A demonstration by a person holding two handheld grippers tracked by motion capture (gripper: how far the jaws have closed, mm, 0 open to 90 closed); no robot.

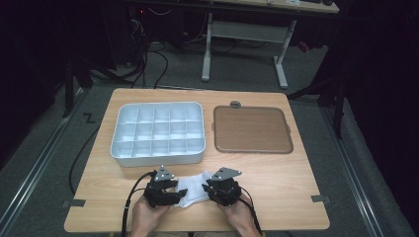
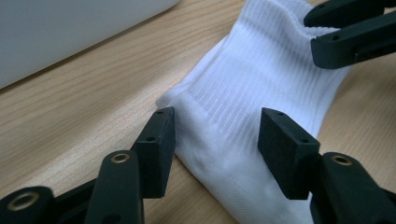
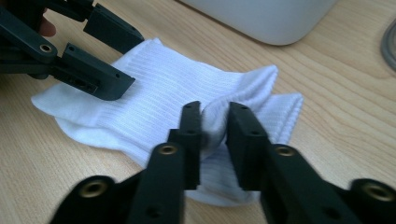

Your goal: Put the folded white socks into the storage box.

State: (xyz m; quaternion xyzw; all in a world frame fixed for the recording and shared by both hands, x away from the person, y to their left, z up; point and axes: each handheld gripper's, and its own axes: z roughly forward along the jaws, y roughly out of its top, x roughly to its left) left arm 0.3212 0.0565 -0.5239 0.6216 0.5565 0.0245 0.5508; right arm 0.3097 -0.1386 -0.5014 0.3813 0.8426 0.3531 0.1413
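A white ribbed sock (image 1: 193, 189) lies folded on the wooden table near its front edge, between both hands. My left gripper (image 2: 215, 135) stands open over the sock (image 2: 247, 88), one jaw at the fabric's edge and the other resting on the cloth, without pinching it. My right gripper (image 3: 215, 123) is shut on a raised fold of the sock (image 3: 154, 93) near its cuff. In the high view the left gripper (image 1: 174, 193) and right gripper (image 1: 210, 190) face each other across the sock. The left gripper (image 3: 107, 56) appears in the right gripper view at top left.
A white tray (image 1: 157, 159) divided into several compartments sits behind the sock at the left. A brown flat pad (image 1: 251, 129) lies to its right, with a small grey disc (image 1: 235, 104) at its far edge. Bare wood flanks both hands.
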